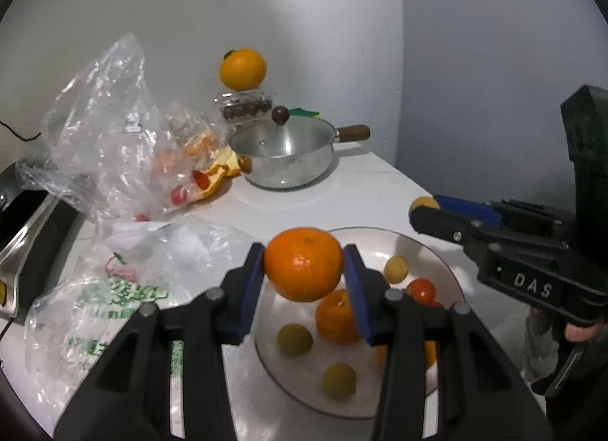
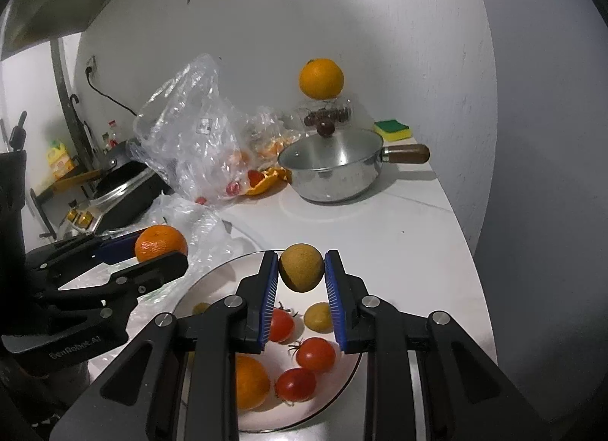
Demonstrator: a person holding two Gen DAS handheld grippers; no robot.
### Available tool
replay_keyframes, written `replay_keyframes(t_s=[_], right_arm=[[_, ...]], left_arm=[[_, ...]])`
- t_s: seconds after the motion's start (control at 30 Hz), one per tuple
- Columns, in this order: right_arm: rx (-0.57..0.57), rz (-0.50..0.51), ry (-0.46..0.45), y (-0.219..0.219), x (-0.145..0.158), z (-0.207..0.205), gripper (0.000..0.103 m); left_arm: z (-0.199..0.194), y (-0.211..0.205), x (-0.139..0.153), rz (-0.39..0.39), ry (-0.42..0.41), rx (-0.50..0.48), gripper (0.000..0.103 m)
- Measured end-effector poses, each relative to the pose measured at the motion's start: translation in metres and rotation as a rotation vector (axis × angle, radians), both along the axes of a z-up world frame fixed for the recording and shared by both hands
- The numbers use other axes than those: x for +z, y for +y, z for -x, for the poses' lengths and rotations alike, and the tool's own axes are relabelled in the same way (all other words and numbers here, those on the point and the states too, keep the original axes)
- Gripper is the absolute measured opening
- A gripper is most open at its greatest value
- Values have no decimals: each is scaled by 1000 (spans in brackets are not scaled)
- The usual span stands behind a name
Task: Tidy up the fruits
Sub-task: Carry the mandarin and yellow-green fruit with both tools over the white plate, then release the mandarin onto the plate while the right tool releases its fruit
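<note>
The white counter (image 2: 399, 220) lies bare between the plate (image 2: 212, 277) and the steel pot (image 2: 330, 171) at twelve o'clock, a clear lane toward two o'clock. At ten o'clock crumpled plastic bags (image 1: 102, 129) block the way. The plate holds tomatoes (image 2: 315, 354) and small yellow fruits (image 1: 294, 339), with bare patches between them

We cannot make out the green print on the crumpled plastic bag (image 1: 125, 289). The left tool (image 1: 304, 264) covers part of an orange (image 1: 336, 317) on the plate (image 1: 429, 247), whose near rim it hides. Blurred contents fill the far bag (image 2: 197, 144), perhaps peels and tomatoes.
</note>
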State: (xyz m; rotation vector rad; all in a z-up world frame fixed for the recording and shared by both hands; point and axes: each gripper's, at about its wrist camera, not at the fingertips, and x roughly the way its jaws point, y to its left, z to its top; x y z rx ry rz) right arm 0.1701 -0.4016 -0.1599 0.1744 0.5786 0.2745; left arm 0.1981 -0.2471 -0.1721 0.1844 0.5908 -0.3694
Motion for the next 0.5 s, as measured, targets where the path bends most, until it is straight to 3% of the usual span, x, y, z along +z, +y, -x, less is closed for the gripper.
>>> replay_keyframes(t_s=[0.5], right_arm=[[14,-16,57,-1,-22,-29,27]], left_arm=[[-43,-12,-32,-17,92,-17,43]])
